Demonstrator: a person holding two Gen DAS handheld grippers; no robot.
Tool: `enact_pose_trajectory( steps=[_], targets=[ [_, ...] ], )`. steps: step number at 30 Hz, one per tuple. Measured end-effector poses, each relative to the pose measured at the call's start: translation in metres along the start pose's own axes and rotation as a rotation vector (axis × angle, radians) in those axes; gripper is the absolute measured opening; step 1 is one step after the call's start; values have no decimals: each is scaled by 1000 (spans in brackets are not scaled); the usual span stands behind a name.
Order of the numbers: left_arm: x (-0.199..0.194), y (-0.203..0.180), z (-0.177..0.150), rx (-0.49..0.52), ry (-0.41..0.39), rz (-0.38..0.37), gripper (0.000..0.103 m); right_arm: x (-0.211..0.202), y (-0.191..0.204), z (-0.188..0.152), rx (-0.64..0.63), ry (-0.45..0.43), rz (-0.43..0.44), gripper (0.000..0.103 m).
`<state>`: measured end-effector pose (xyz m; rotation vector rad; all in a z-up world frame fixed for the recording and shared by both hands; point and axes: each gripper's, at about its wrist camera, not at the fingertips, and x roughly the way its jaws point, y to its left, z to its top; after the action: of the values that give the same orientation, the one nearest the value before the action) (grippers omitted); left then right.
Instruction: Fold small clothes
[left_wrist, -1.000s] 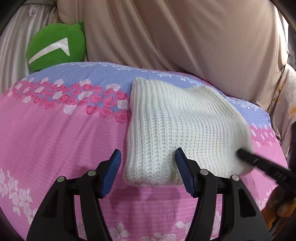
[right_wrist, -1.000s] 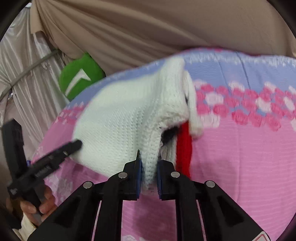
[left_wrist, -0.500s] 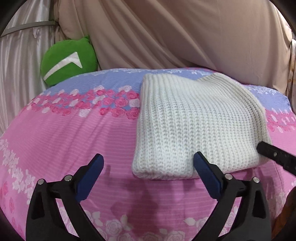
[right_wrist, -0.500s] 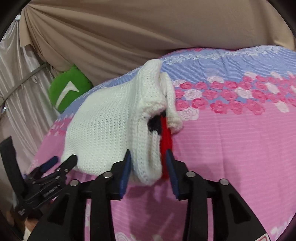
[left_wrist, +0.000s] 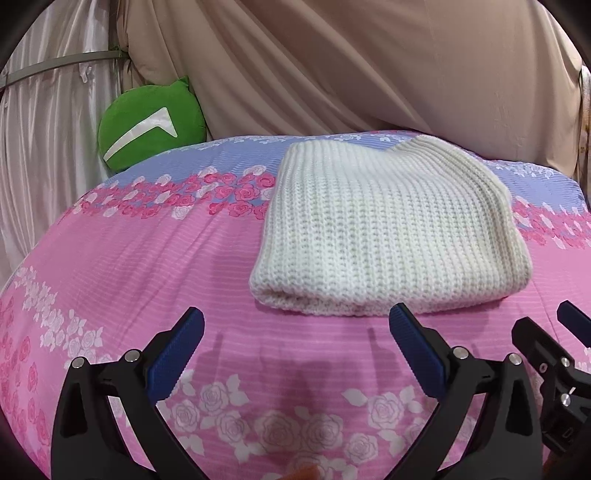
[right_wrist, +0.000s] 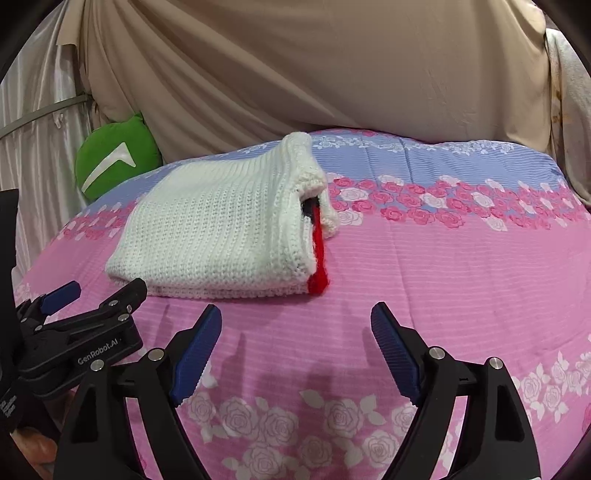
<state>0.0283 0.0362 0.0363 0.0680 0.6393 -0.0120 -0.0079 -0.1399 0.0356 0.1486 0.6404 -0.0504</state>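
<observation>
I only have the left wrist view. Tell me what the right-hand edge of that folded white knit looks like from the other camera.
Observer: A red strip pokes out from between the layers of the white knit along that edge.
Operator: Report the right gripper's fingers.
Observer: The right gripper is opening, with nothing between its fingers. They sit short of the knit, over the bedspread.
Operator: Say what else shows in that gap.
Observer: A small dark patch sits at the top of the red strip. I cannot tell what it is.
</observation>
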Motion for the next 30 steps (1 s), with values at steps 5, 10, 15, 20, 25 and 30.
enact_pose_trajectory(
  steps=[5,10,15,20,25,30],
  targets=[
    [-5,-7,-2,10,-6,9,98,-1,5,-3,-15,5,-31,83],
    [-7,-11,-4,14,-8,25,98,-2,6,-4,-8,5,-32,83],
    [-5,-11,-4,16,-1,38,98,0,7,-4,-11,19,-53,83],
    [-4,-9,-5,17,1,36,98,0,8,-4,-11,21,-54,83],
    [-4,-9,-4,16,4,35,98,0,8,-4,-11,21,-55,83],
    [-4,-9,-4,17,6,36,98,0,8,-4,-10,22,-56,83]
  ],
)
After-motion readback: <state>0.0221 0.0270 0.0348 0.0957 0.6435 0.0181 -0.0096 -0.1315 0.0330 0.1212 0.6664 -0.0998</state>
